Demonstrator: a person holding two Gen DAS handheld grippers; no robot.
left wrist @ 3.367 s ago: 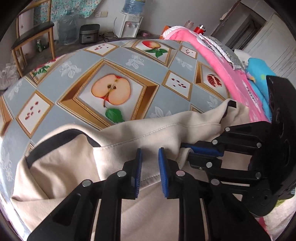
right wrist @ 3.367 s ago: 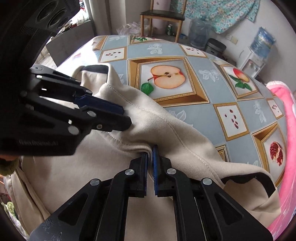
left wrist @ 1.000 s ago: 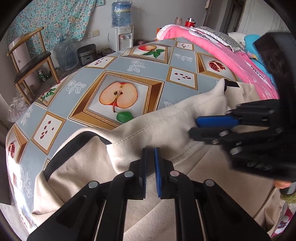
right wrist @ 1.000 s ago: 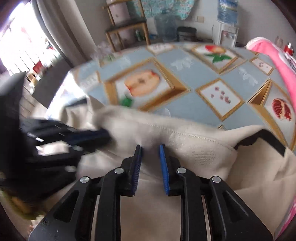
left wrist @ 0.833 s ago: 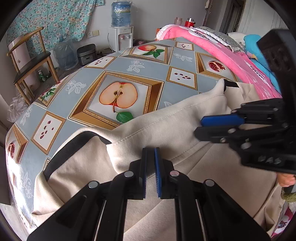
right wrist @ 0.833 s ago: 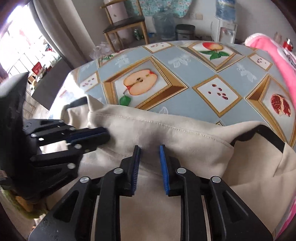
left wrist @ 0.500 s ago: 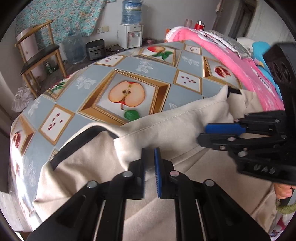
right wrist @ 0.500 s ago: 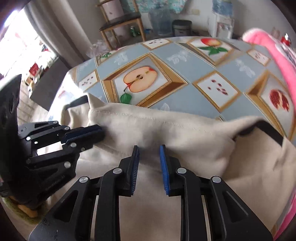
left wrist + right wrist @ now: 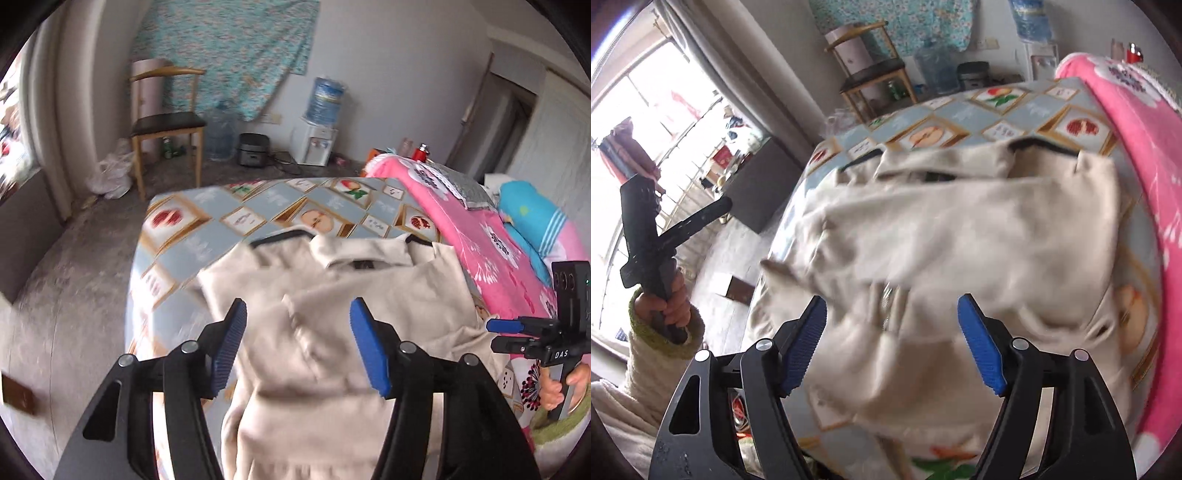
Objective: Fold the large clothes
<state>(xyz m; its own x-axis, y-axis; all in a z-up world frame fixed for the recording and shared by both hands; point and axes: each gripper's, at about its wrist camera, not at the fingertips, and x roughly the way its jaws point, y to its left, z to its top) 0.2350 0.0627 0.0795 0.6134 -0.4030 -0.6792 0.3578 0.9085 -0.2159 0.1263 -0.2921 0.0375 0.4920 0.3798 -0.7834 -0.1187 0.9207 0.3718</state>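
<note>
We see one table (image 9: 177, 258) under a blue-grey cloth printed with framed fruit, one pink blanket (image 9: 476, 240) along its right edge, and beyond its far edge one wooden chair (image 9: 166, 125), one water dispenser (image 9: 317, 140) and a flowered cloth (image 9: 229, 48) on the wall. One cream garment (image 9: 332, 332) lies folded across the table's near half, its dark-trimmed collar toward the far edge. Our two tongs, the left gripper (image 9: 295, 347) and the right gripper (image 9: 892, 347), have just been opening and stand wide above it, gripping nothing.
</note>
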